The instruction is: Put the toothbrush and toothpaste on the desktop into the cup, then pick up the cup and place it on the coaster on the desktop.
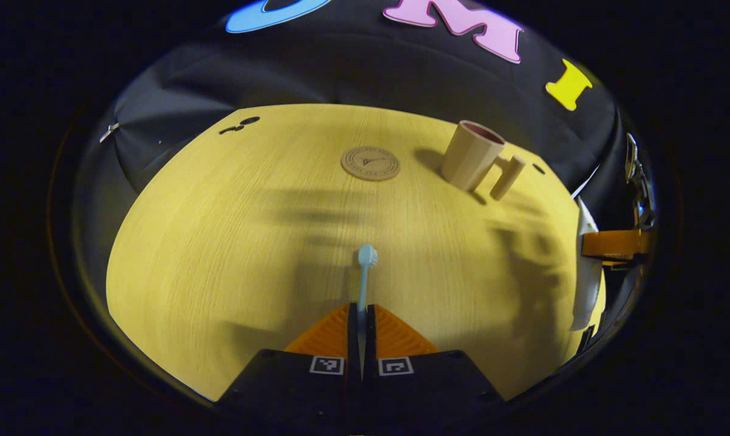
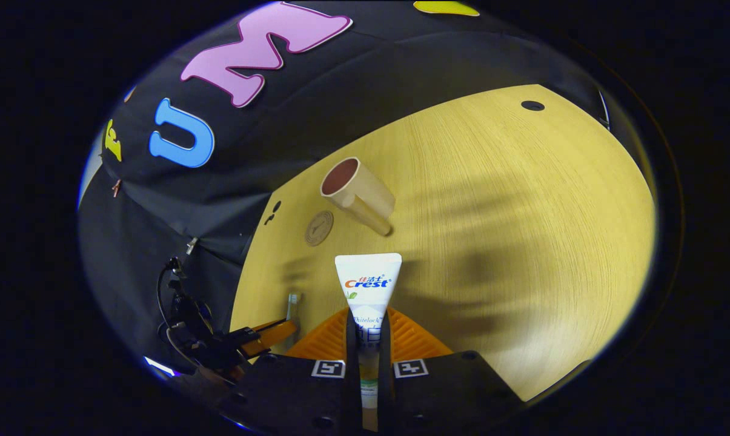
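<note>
The light-blue toothbrush is pinched in my left gripper, the white toothpaste tube in my right gripper, both lifted; the beige cup stands empty beside the round coaster, everything else undone

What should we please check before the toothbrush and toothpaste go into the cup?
1. Left tongs shut on the light blue plastic toothbrush: ok.
2. Right tongs shut on the white toothpaste tube: ok.
3. Beige plastic cup upright on the yellow wooden desktop, mouth open: ok.
4. Cup inside free of other things: cannot tell, its bottom is hidden.
5. Round brown coaster bare, beside the cup: ok.
6. Toothbrush and toothpaste in the cup: not ok, not yet done.
</note>
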{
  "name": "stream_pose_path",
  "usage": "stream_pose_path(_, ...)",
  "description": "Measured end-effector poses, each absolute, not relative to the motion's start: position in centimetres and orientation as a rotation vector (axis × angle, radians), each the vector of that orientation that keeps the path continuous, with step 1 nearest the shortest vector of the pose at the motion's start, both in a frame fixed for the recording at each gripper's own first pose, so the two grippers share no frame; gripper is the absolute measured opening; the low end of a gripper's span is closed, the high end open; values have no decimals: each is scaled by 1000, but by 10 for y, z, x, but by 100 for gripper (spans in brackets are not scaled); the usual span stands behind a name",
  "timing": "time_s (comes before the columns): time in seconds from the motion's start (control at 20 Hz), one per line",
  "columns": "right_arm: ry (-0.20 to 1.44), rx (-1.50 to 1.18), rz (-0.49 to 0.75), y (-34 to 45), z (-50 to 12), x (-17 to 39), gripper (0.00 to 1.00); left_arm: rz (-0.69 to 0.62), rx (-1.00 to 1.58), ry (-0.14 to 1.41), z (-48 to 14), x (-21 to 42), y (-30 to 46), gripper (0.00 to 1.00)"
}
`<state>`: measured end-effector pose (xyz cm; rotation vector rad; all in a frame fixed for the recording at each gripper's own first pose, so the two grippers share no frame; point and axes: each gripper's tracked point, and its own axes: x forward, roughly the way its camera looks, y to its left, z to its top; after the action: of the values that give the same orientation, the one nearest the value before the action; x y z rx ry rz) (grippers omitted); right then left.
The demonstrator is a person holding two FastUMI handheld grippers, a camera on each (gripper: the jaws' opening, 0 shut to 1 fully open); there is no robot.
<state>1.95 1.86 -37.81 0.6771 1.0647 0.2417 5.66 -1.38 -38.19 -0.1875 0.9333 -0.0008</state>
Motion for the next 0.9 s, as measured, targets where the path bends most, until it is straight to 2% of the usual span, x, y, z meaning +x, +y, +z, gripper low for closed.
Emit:
stream_pose_path(0.45,744,733,308,20,-305,97,14,-100,-410,552,-253,99,-51,6)
stream_pose_path(0.85,459,649,342,18,-273,231,14,-107,-471,377,-198,125,-64,6)
stream_pose_path(0.9,431,641,340,19,-273,246,14,-111,-468,369,-199,124,-64,2)
